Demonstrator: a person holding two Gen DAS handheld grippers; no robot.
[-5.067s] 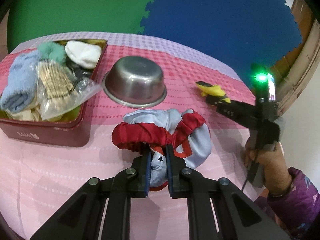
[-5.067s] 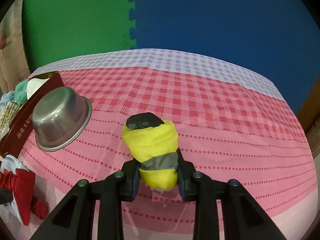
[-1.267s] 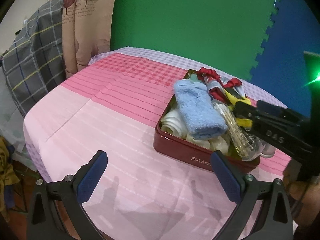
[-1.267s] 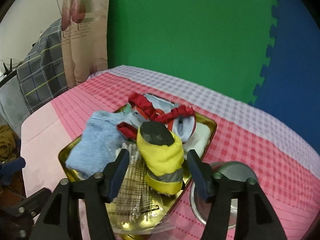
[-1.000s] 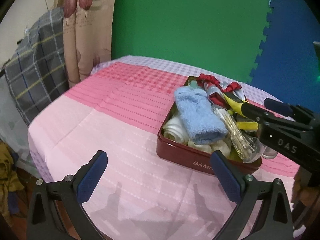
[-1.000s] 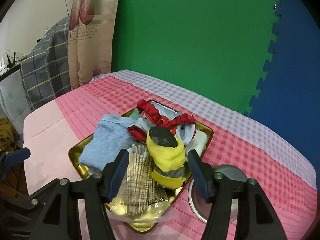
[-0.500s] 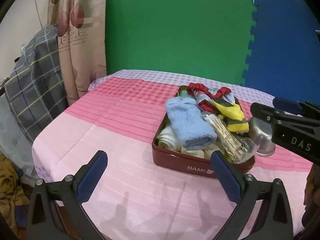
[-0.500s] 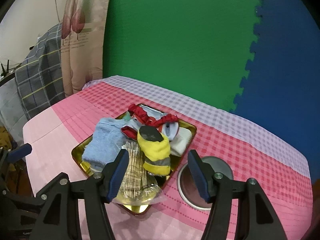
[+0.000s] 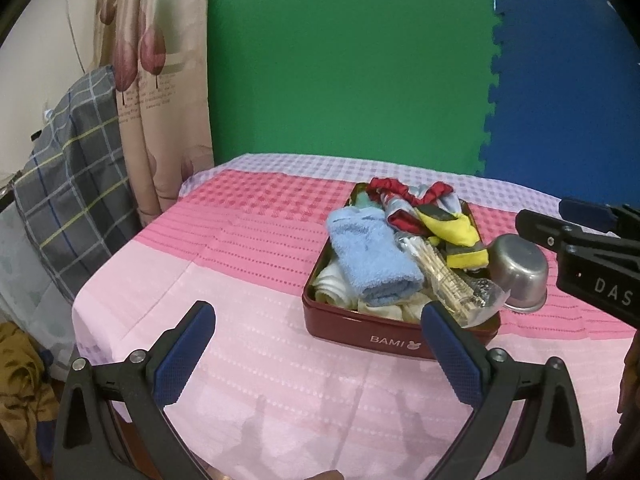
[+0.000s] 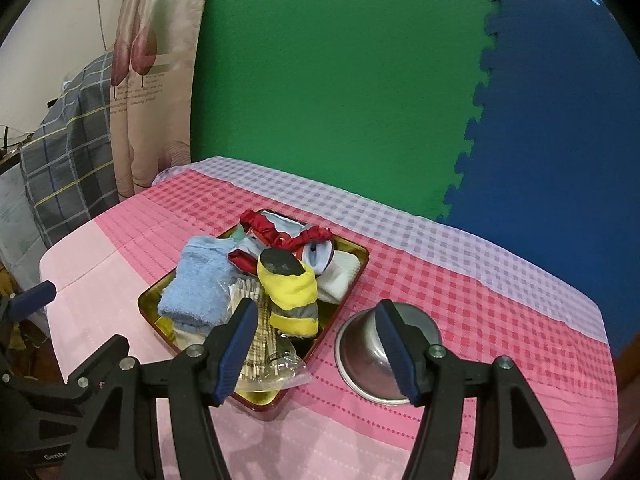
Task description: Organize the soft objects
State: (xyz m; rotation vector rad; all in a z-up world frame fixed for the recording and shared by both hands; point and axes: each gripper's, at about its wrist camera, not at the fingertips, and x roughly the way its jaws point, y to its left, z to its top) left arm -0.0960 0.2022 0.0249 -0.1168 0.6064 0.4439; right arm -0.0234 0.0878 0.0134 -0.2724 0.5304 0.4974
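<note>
A dark red tin (image 9: 360, 332) (image 10: 350, 280) sits on the pink checked tablecloth and holds several soft things. On top lies a yellow shoe with a grey band (image 9: 460, 236) (image 10: 290, 294). Beside it are a light blue towel (image 9: 372, 256) (image 10: 196, 284), a red-trimmed pale blue cloth (image 9: 404, 196) (image 10: 288, 234), white cloth (image 10: 340, 276) and a clear bag of sticks (image 9: 444, 280) (image 10: 264, 344). My left gripper (image 9: 316, 344) hangs open in front of the tin, empty. My right gripper (image 10: 314, 340) is open above the tin's near corner, nothing between its pads.
An upturned steel bowl (image 9: 520, 272) (image 10: 384, 354) stands right of the tin. A curtain (image 9: 160, 92) and a grey plaid cloth (image 9: 72, 184) hang past the table's left edge. Green and blue foam mats (image 10: 340, 80) form the back wall.
Both grippers have drawn back and risen from the tin, which looks smaller now. The yellow shoe that the right gripper carried five seconds ago lies in the tin, as does the red-trimmed cloth.
</note>
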